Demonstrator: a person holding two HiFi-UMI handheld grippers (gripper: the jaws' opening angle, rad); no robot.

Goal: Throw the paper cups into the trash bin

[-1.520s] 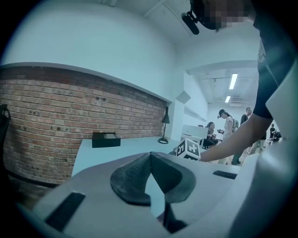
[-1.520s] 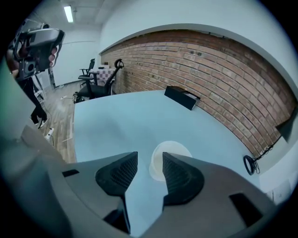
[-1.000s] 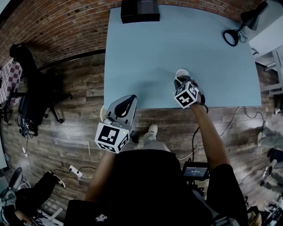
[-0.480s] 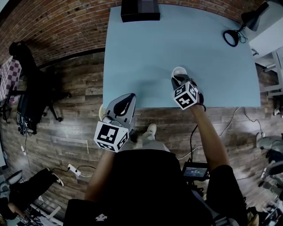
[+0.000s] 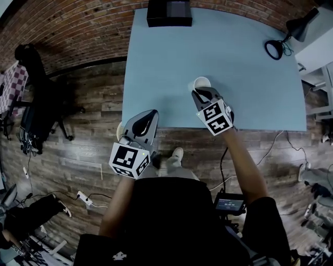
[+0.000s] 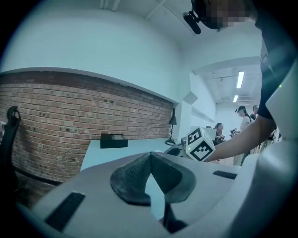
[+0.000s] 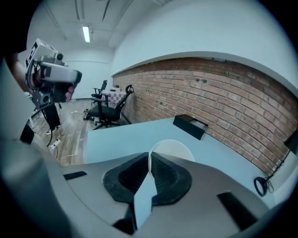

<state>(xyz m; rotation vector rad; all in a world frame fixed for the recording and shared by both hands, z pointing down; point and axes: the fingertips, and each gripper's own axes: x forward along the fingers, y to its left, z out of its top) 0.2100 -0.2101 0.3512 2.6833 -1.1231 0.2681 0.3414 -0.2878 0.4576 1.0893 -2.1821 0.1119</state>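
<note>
paper cup is pinched by its wall between the right gripper's pads; those jaws have just been closing on it. it is over the blue table, near the front edge. left gripper is off the table's front left corner, over wood floor, jaws together at the tips on nothing. black box at the far edge, desk lamp at the far right corner.

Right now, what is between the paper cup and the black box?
Nothing. The head view shows only bare blue table between the paper cup and the black box.
</note>
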